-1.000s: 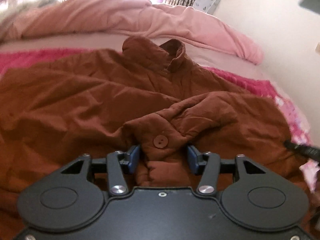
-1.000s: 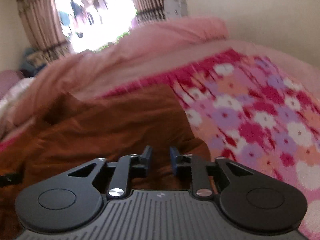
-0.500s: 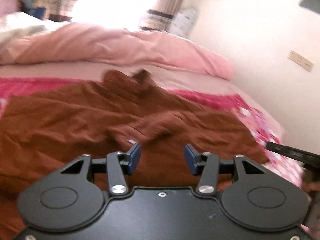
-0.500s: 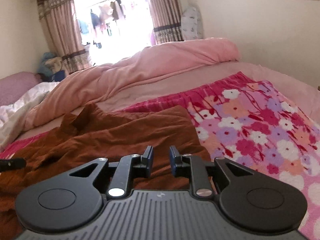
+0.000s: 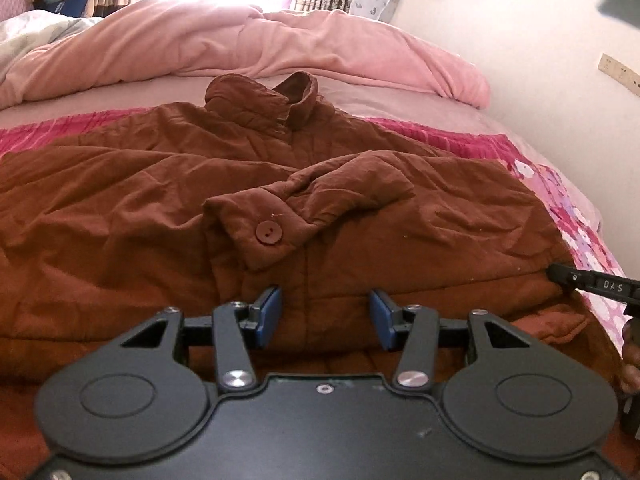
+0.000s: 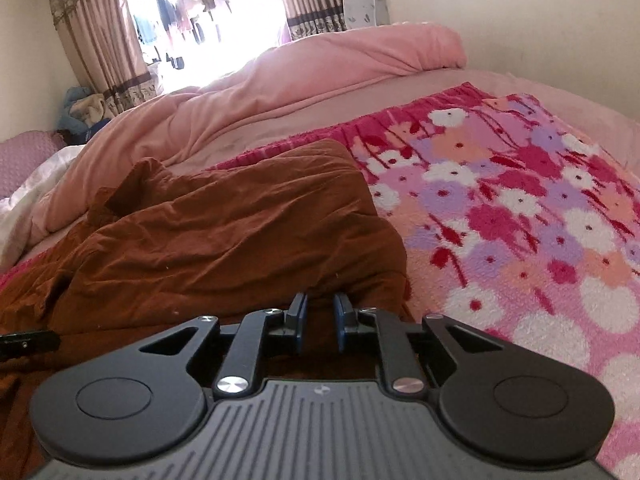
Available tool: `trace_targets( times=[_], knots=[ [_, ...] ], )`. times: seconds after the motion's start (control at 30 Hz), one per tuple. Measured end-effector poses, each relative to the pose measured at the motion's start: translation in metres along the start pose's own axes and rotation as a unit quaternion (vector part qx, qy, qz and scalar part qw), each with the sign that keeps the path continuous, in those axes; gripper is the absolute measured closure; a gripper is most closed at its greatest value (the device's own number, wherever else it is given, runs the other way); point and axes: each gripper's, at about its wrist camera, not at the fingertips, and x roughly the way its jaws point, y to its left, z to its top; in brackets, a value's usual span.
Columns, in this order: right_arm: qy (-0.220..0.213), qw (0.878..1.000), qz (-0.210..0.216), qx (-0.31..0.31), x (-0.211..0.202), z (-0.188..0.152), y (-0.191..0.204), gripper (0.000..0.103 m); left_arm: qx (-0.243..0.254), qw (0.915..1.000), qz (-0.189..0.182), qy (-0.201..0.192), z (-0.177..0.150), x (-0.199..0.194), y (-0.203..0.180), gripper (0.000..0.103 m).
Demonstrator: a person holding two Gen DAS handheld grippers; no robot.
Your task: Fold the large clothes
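A large brown padded jacket (image 5: 160, 208) lies spread on the bed, collar (image 5: 296, 100) at the far side. One sleeve is folded across the chest, its cuff with a brown button (image 5: 269, 233) in the middle. My left gripper (image 5: 325, 316) is open and empty just above the jacket's lower front, below the cuff. My right gripper (image 6: 320, 316) is nearly closed with a narrow gap, empty, over the jacket's right edge (image 6: 240, 240). Its finger also shows in the left wrist view (image 5: 588, 282).
The jacket lies on a pink floral blanket (image 6: 520, 208). A pink duvet (image 5: 240, 48) is heaped along the far side of the bed. A white wall (image 5: 540, 60) runs along the right. A curtained window (image 6: 200, 20) is at the back.
My left gripper let go of the sleeve cuff it held a second ago, drew back and now sits open below it. My right gripper has dipped back down toward the jacket's right edge.
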Motion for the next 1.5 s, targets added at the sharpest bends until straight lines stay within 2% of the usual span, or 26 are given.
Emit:
trace_targets(
  times=[0.13, 0.2, 0.27, 0.37, 0.5, 0.6, 0.77, 0.9, 0.97, 1.13, 1.23, 1.33, 1.5],
  knots=[
    [0.006, 1.0, 0.022, 0.009, -0.024, 0.005, -0.003, 0.073, 0.004, 0.9999, -0.014, -0.003, -0.001, -0.037, 0.0, 0.053],
    [-0.009, 0.999, 0.052, 0.011, -0.057, 0.004, -0.01, 0.06, 0.016, 0.9997, -0.012, -0.012, -0.013, -0.068, 0.003, 0.051],
    [-0.018, 0.997, 0.078, 0.016, -0.088, -0.004, -0.022, 0.053, 0.02, 0.9996, -0.01, -0.018, -0.034, -0.102, 0.013, 0.05],
    [0.001, 0.993, 0.114, 0.028, -0.127, -0.024, -0.05, 0.052, 0.01, 0.9998, 0.011, -0.015, -0.072, -0.145, 0.037, 0.049],
    [0.037, 0.993, 0.101, 0.052, -0.162, -0.062, -0.086, 0.052, -0.039, 0.9973, 0.06, -0.016, -0.123, -0.2, 0.079, 0.049],
    [0.056, 0.991, 0.091, 0.08, -0.178, -0.087, -0.107, 0.052, -0.102, 0.991, 0.085, -0.021, -0.156, -0.237, 0.111, 0.049],
    [0.078, 0.977, 0.128, 0.15, -0.187, -0.112, -0.126, 0.051, -0.183, 0.9765, 0.107, -0.04, -0.2, -0.283, 0.148, 0.049],
    [0.091, 0.971, 0.147, 0.168, -0.184, -0.119, -0.123, 0.05, -0.229, 0.9679, 0.097, -0.036, -0.223, -0.294, 0.162, 0.048],
    [0.089, 0.971, 0.145, 0.165, -0.185, -0.122, -0.121, 0.049, -0.247, 0.9648, 0.086, -0.029, -0.229, -0.293, 0.166, 0.048],
    [0.091, 0.972, 0.144, 0.165, -0.183, -0.121, -0.122, 0.048, -0.286, 0.9567, 0.041, -0.037, -0.237, -0.292, 0.172, 0.045],
    [0.09, 0.97, 0.147, 0.173, -0.184, -0.124, -0.124, 0.048, -0.31, 0.9503, -0.005, -0.031, -0.239, -0.288, 0.172, 0.045],
    [0.088, 0.967, 0.154, 0.183, -0.186, -0.128, -0.126, 0.047, -0.309, 0.9504, -0.007, -0.034, -0.236, -0.284, 0.17, 0.045],
    [0.087, 0.964, 0.164, 0.189, -0.184, -0.128, -0.125, 0.042, -0.325, 0.945, -0.019, -0.035, -0.231, -0.275, 0.17, 0.045]
  ],
)
